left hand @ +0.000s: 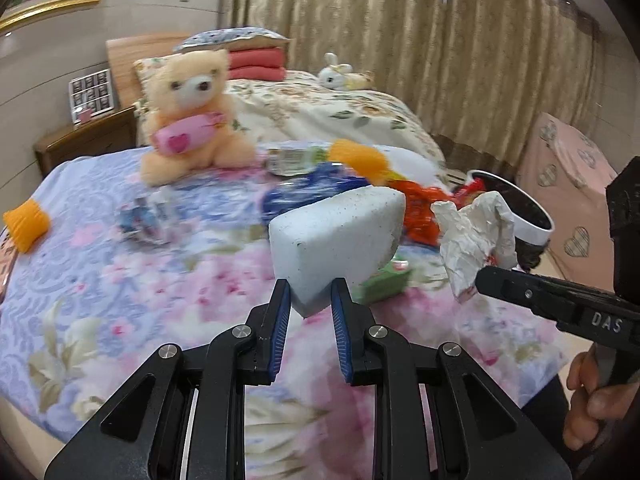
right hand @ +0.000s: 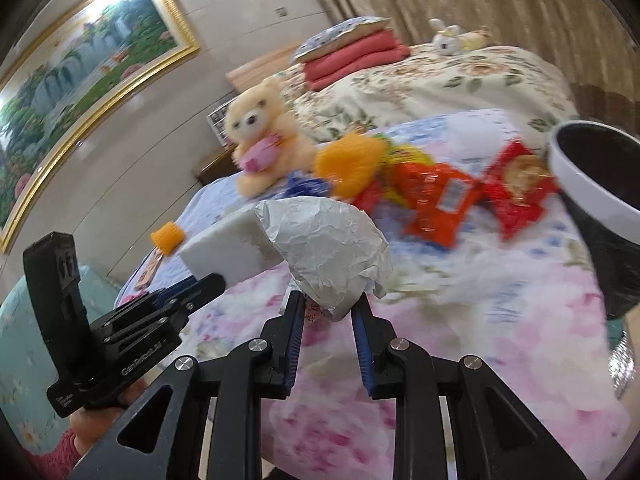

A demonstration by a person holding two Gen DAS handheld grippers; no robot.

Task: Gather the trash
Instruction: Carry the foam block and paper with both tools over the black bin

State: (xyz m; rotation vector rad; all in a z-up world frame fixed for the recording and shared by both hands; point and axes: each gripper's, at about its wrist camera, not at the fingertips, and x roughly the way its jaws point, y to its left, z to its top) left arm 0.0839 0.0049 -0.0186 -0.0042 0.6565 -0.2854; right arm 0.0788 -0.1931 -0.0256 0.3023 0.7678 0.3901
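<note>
My left gripper (left hand: 310, 294) is shut on a white foam block (left hand: 340, 236), held up above the flowered bedspread; the same foam block (right hand: 230, 250) shows at the left in the right wrist view. My right gripper (right hand: 326, 300) is shut on a crumpled white paper wad (right hand: 328, 248), also lifted off the bed, and that paper wad (left hand: 474, 236) appears at the right in the left wrist view. A white-rimmed trash bin with a black liner (right hand: 600, 200) stands at the bed's right edge, beyond both grippers. Orange and red snack wrappers (right hand: 440, 196) lie on the bed near the bin.
A plush bear (left hand: 188, 116) sits at the back left of the bedspread. An orange curler (left hand: 28, 226) lies at the left edge, another orange one (left hand: 360, 158) by a plastic bottle (left hand: 292, 160) and blue wrapper (left hand: 316, 188). A green packet (left hand: 386, 282) lies under the foam.
</note>
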